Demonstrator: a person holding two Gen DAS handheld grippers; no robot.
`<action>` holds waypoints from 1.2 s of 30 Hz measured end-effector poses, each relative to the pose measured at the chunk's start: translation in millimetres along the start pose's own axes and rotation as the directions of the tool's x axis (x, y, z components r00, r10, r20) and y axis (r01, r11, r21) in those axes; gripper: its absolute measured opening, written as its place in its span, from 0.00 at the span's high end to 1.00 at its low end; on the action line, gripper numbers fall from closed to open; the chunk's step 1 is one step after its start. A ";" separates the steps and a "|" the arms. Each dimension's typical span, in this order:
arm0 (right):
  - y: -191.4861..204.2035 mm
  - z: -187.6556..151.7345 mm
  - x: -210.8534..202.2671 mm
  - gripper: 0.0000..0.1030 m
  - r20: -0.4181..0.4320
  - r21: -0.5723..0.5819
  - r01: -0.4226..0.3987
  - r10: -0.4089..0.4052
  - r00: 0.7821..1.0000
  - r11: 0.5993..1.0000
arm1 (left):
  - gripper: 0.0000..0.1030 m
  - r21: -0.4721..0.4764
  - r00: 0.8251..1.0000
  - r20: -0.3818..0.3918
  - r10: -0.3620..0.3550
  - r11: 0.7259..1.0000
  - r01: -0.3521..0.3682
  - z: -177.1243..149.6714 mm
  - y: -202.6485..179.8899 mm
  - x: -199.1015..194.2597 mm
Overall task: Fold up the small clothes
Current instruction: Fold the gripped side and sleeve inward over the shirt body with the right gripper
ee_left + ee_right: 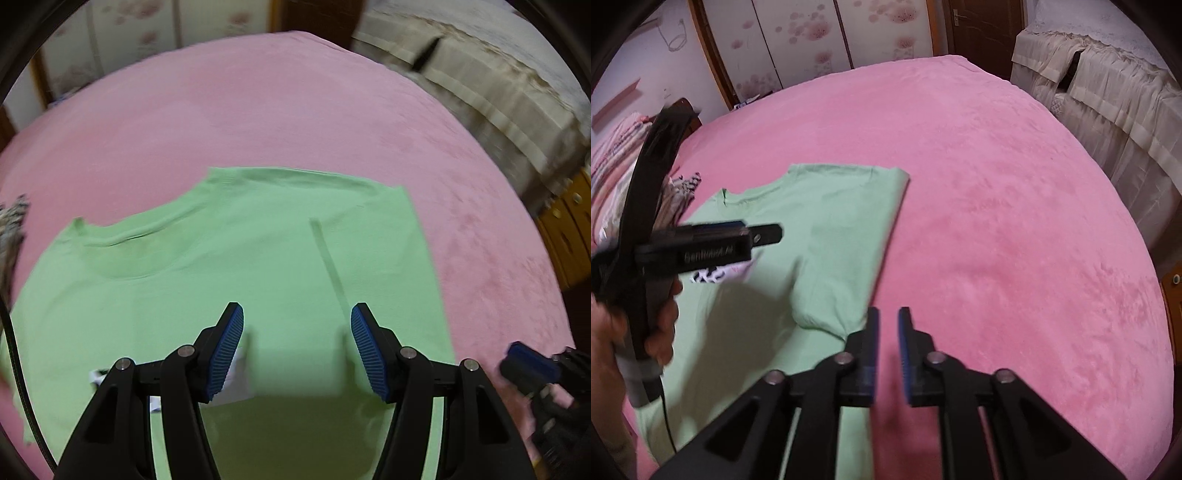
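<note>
Green shirt (236, 266) lies flat on pink bed (1015, 206), right side folded in, near the bed's near-left edge. Left gripper (297, 343) above shirt, jaws wide apart; body reads "SenNoteX.AI", blurred. Right gripper (888, 332) over bare bed, jaws narrowly apart, empty.

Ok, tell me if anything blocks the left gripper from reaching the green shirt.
Nothing visible does. The left gripper hangs open directly over the green shirt, with only air between its fingers and the cloth. The right gripper is off to the side, over the pink bedspread.
</note>
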State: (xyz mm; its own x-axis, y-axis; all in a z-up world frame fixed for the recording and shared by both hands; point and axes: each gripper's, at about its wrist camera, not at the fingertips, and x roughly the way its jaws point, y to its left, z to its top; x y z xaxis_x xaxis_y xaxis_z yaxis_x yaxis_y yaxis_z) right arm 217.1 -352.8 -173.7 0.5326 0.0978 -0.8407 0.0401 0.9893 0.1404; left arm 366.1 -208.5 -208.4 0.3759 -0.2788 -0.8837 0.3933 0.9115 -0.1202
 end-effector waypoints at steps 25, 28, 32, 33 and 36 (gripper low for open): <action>16.1 -19.5 44.8 0.79 -0.020 -0.064 0.010 -0.012 1.000 0.998 | 0.45 -0.094 0.988 -0.088 -0.126 0.989 0.118 -35.8 0.3 20.5; 12.1 -21.7 44.5 0.80 -0.026 -0.042 -0.003 0.001 1.000 0.999 | 0.45 -0.021 0.995 -0.077 -0.058 0.998 0.057 -42.9 -14.6 21.3; 12.3 -22.2 45.9 0.80 -0.034 -0.050 0.006 -0.007 0.999 0.999 | 0.45 0.055 0.998 -0.067 0.022 0.998 -0.018 -48.0 -23.1 27.0; 12.0 -20.6 47.7 0.80 -0.042 -0.051 0.007 -0.009 0.999 0.999 | 0.45 0.068 0.997 -0.068 0.029 0.997 -0.024 -47.2 -27.1 28.9; 11.8 -18.4 40.9 0.80 -0.053 -0.046 -0.006 0.003 0.999 0.999 | 0.45 0.048 0.998 -0.060 -0.023 0.999 0.026 -40.7 -21.7 16.7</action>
State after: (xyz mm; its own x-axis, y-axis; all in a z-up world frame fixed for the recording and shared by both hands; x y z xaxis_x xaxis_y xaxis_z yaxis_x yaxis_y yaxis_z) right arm 223.8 -335.2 -216.0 0.4872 0.1068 -0.8668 -0.0022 0.9926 0.1211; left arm 329.7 -220.7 -239.0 0.3160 -0.2807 -0.9063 0.4429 0.8884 -0.1207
